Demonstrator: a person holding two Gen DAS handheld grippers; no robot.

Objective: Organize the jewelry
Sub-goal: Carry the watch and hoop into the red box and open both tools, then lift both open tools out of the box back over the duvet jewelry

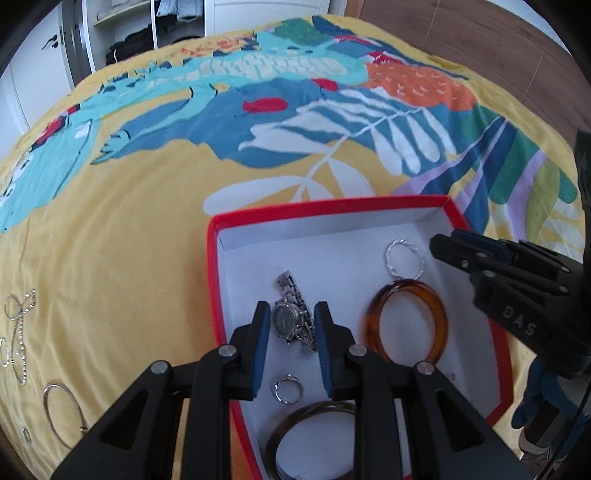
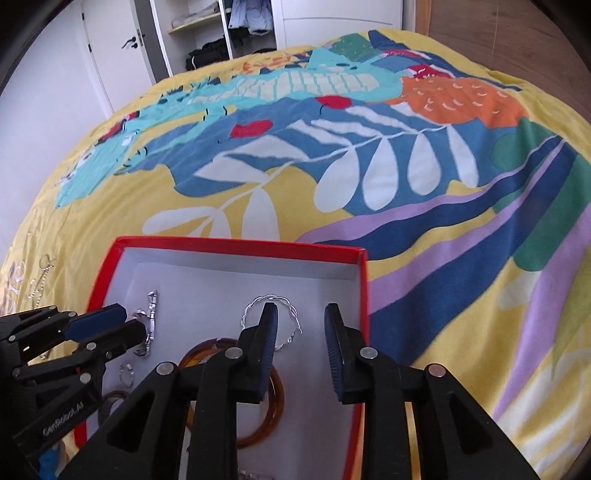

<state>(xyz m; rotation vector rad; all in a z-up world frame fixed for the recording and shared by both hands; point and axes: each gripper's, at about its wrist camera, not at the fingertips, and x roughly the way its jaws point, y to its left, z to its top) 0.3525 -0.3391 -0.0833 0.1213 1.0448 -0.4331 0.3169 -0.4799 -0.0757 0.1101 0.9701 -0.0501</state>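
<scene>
A red box with a white inside (image 1: 332,251) (image 2: 236,273) lies on the bed. In it are a silver watch (image 1: 291,314) (image 2: 149,321), an amber bangle (image 1: 406,321) (image 2: 275,406), a twisted silver bangle (image 1: 404,258) (image 2: 271,317), a small ring (image 1: 288,387) (image 2: 127,373) and a dark bangle (image 1: 306,435). My left gripper (image 1: 290,321) is open above the watch, empty. My right gripper (image 2: 301,321) is open over the box's right side, empty; it shows in the left wrist view (image 1: 491,266).
On the yellow patterned bedspread left of the box lie a beaded silver chain (image 1: 20,332) and a thin hoop (image 1: 61,410). A wardrobe with open shelves (image 2: 221,33) stands beyond the bed. A wooden wall (image 2: 517,33) is at the right.
</scene>
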